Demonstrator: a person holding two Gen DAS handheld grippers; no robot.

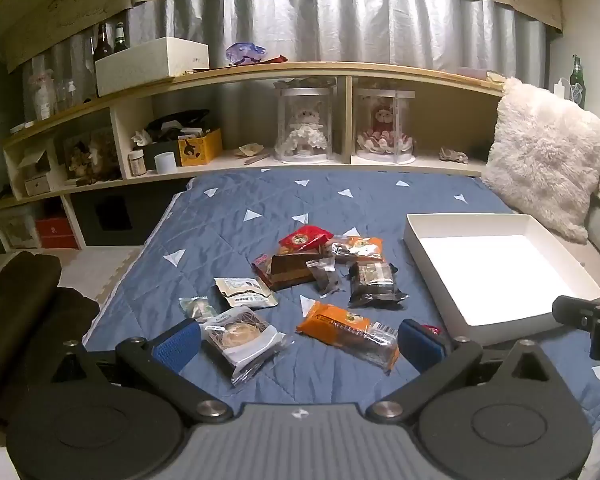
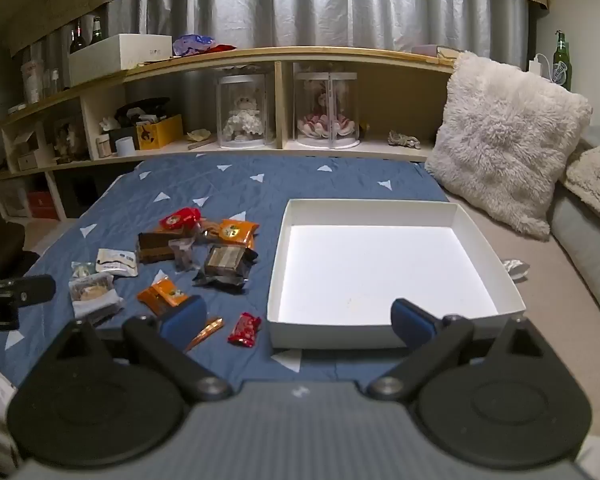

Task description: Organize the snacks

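Several snack packets lie scattered on a blue quilt (image 1: 236, 216): an orange packet (image 1: 348, 330), a clear biscuit packet (image 1: 240, 332), a dark packet (image 1: 374, 282), a red packet (image 1: 304, 240). An empty white box (image 1: 496, 268) sits to their right. My left gripper (image 1: 300, 340) is open and empty, low over the orange and clear packets. My right gripper (image 2: 298, 320) is open and empty, at the front edge of the white box (image 2: 380, 264), with a small red candy (image 2: 245, 329) and an orange packet (image 2: 162, 294) near its left finger.
A low shelf unit (image 1: 260, 76) with dolls in clear cases, boxes and bottles runs along the back. A fluffy white pillow (image 2: 504, 136) leans at the right. A small silver wrapper (image 2: 516, 268) lies right of the box. Dark cloth (image 1: 24, 312) lies at left.
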